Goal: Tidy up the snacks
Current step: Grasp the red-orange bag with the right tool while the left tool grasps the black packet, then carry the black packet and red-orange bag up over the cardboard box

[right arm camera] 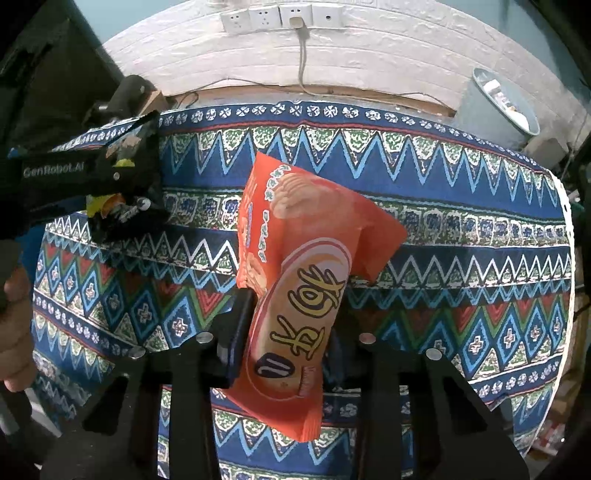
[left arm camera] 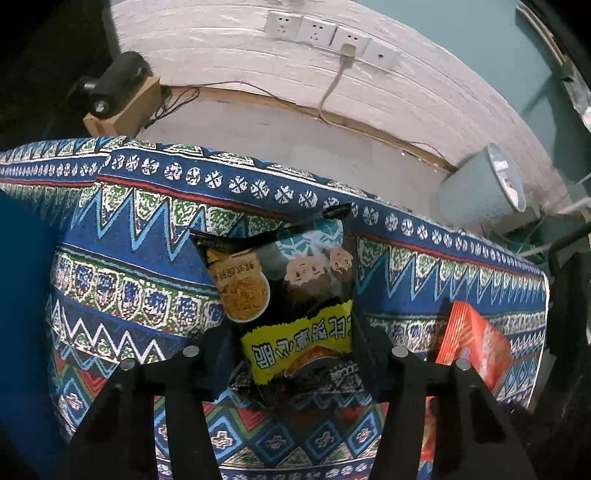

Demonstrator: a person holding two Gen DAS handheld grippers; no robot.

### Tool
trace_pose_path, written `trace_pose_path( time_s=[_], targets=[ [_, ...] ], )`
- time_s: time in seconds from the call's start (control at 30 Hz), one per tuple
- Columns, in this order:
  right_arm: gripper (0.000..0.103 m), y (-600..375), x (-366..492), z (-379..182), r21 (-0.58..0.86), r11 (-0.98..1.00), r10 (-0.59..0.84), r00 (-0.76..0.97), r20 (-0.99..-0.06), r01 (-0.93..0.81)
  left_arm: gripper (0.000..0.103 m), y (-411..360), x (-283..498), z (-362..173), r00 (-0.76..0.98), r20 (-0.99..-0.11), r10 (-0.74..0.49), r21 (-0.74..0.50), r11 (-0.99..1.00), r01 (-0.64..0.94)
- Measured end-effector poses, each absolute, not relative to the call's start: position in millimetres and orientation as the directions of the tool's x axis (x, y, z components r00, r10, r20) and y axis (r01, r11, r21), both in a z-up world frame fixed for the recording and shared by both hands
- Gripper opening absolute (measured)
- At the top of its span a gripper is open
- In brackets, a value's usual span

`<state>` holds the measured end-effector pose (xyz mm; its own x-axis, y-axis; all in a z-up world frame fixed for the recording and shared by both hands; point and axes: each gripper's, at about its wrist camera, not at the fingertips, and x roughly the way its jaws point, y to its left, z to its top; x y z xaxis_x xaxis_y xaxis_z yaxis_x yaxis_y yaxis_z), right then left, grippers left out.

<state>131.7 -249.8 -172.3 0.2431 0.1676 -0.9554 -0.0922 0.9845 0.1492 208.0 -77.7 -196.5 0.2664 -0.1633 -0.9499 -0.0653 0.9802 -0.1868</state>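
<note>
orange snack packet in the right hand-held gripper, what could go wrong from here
1. The right hand-held gripper pinches the orange snack packet near one end, so the long free part could swing or slip out.
2. The squeeze may crush whatever is inside.
3. The left hand-held gripper holds a black snack bag close beside it above the patterned tablecloth; the two packs could knock together.

Both views look steeply down along their own gripper fingers, close above the patterned table (left arm camera: 147,229), toward the white brick wall with its row of sockets (left arm camera: 317,29) ahead. The left wrist view looks over the left gripper (left arm camera: 291,354); the right wrist view over the right gripper (right arm camera: 288,343). They share the table, wall, sockets and grey bin (right arm camera: 498,99). The left gripper shows at the right view's left edge.
</note>
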Motion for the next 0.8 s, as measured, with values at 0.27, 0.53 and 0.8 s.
trace_pose_path(
  time_s=[0.27,0.53,0.8],
  targets=[
    [0.031,-258,129,-165,0.146,0.985,0.165,0.252,-0.954,-0.093,0.057,-68,190,-191,0.282,-0.952,-0.118,-0.125,0.992,-0.007],
    [0.030,-263,123,-148,0.162,0.982,0.184,0.277,-0.943,-0.100,0.057,-58,166,-172,0.301,-0.949,-0.095,-0.087,0.995,0.040],
    [0.030,-256,112,-121,0.148,0.980,0.182,0.310,-0.933,-0.131,0.057,-53,133,-136,0.372,-0.926,-0.059,-0.014,0.992,0.123]
  ],
)
